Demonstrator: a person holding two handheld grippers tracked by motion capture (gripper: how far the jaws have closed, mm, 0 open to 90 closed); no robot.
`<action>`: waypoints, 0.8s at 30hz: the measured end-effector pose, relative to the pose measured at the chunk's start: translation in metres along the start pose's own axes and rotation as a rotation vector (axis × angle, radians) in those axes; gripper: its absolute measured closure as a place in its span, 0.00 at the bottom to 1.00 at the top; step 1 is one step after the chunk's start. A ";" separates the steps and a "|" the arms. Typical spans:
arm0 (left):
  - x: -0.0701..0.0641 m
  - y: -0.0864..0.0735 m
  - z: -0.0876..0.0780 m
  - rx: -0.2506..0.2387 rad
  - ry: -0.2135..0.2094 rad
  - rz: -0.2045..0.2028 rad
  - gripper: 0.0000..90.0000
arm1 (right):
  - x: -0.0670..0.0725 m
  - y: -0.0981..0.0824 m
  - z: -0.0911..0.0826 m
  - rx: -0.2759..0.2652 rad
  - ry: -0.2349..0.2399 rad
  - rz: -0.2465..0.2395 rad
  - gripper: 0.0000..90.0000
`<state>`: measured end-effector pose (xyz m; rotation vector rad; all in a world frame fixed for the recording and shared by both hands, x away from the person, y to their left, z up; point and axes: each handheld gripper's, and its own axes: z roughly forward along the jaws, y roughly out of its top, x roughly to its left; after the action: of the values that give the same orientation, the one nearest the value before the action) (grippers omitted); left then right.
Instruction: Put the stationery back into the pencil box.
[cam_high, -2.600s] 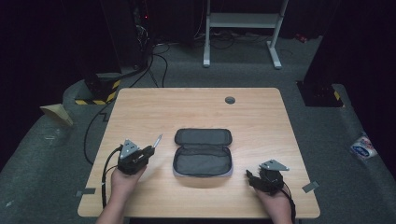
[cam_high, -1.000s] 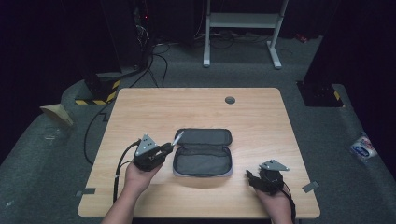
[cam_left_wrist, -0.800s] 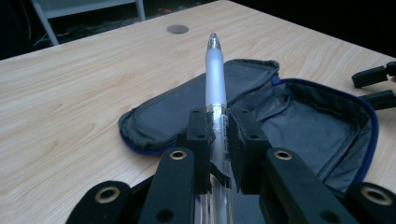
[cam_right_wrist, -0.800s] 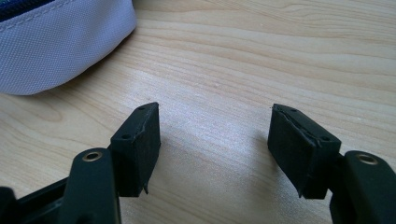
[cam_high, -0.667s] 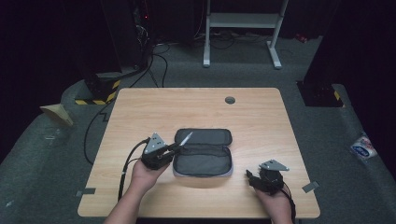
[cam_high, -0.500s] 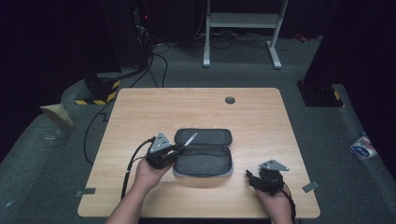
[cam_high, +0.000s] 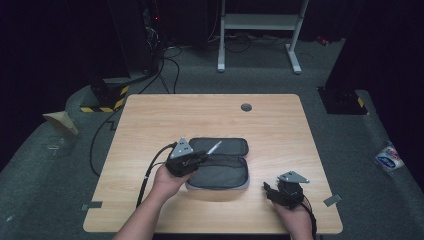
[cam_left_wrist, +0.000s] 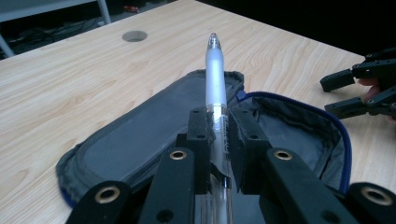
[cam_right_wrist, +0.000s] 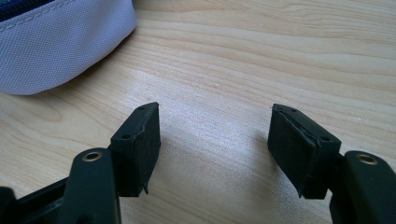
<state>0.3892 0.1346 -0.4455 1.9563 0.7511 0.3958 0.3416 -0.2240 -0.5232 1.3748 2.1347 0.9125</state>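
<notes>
A grey pencil case lies open in the middle of the wooden table, its lid folded flat and its blue-zipped pocket gaping. My left gripper is shut on a translucent white pen, which points forward over the case. In the high view the pen slants across the lid. My right gripper rests open on the table at the case's right front corner, with bare wood between its pads. The case's grey corner lies just beyond that gripper.
A round cable hole sits near the table's far edge. The left gripper's cable trails back along the forearm. The right gripper's open jaws also appear at the right edge of the left gripper view. Dark floor with cables and a metal stand surrounds the table.
My left hand has carried the pen rightward from the table's left side until it hangs over the open case. The right gripper has stayed where it was.
</notes>
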 end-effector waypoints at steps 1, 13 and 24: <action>-0.001 0.001 0.002 0.002 -0.003 0.006 0.88 | 0.000 0.000 0.000 0.000 0.000 0.000 0.38; -0.011 0.008 0.023 0.031 -0.060 0.034 0.88 | 0.000 0.000 0.000 0.000 0.000 -0.002 0.38; -0.024 0.002 0.039 0.111 -0.136 0.071 0.88 | 0.000 0.000 0.000 0.000 0.000 0.000 0.38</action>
<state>0.3934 0.0917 -0.4612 2.0951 0.6293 0.2645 0.3416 -0.2240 -0.5232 1.3750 2.1348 0.9124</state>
